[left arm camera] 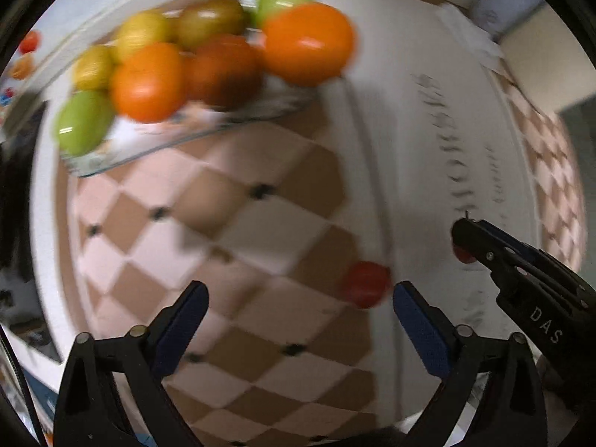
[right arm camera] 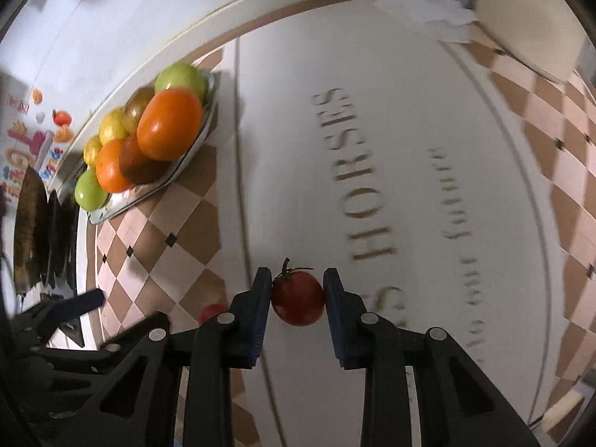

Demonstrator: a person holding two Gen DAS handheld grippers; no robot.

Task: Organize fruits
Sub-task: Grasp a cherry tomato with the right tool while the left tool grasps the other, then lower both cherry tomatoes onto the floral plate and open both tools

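A glass plate (left arm camera: 186, 138) piled with orange, green, yellow and dark fruits (left arm camera: 223, 48) sits at the far left of the table; it also shows in the right wrist view (right arm camera: 123, 201). My right gripper (right arm camera: 297, 285) is shut on a small red tomato (right arm camera: 298, 298) with a stem, held over the white part of the tablecloth. My left gripper (left arm camera: 300, 298) is open and empty above the checkered cloth. A second small red tomato (left arm camera: 367, 285) lies on the cloth just ahead of its right finger. The right gripper (left arm camera: 462, 238) shows at the right of the left wrist view.
The tablecloth (right arm camera: 372, 149) is white with printed lettering in the middle and brown-and-pink checks at the sides. A cream chair back (right arm camera: 529, 18) stands at the far right. A wall with colourful stickers (right arm camera: 33, 141) is at the left.
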